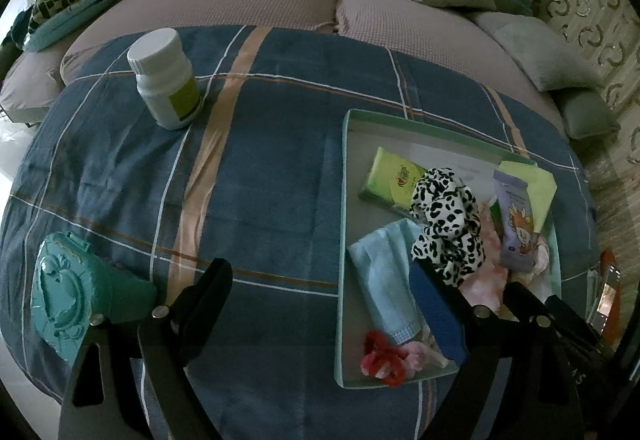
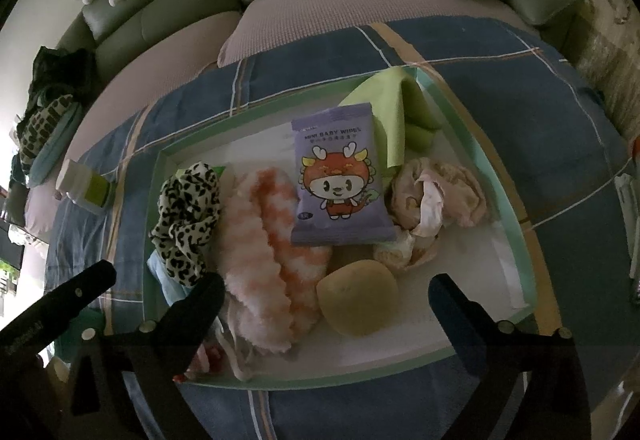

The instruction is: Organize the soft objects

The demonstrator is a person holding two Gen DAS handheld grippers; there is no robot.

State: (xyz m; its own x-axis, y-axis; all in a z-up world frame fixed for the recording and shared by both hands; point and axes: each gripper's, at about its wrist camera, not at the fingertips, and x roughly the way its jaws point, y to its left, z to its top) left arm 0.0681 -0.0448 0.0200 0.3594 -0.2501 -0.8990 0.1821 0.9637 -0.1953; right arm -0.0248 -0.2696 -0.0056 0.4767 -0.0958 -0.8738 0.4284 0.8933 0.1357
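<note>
With soft things already gathered in the tray (image 2: 516,240) — both grippers' fingers spread wide, empty; left gripper (image 1: 332,304) beside leopard scrunchie (image 1: 448,224); right gripper (image 2: 326,294) over yellow sponge (image 2: 360,300).

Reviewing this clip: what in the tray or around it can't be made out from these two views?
- Right wrist view: the blue cloth lies mostly under the spotted scarf.
- Right wrist view: the red item at the tray's near edge is hidden by the right gripper finger.
- Left wrist view: the orange object beyond the tray is cut off by the edge; unidentifiable.
- Left wrist view: the white bottle's label is too small to read.
</note>
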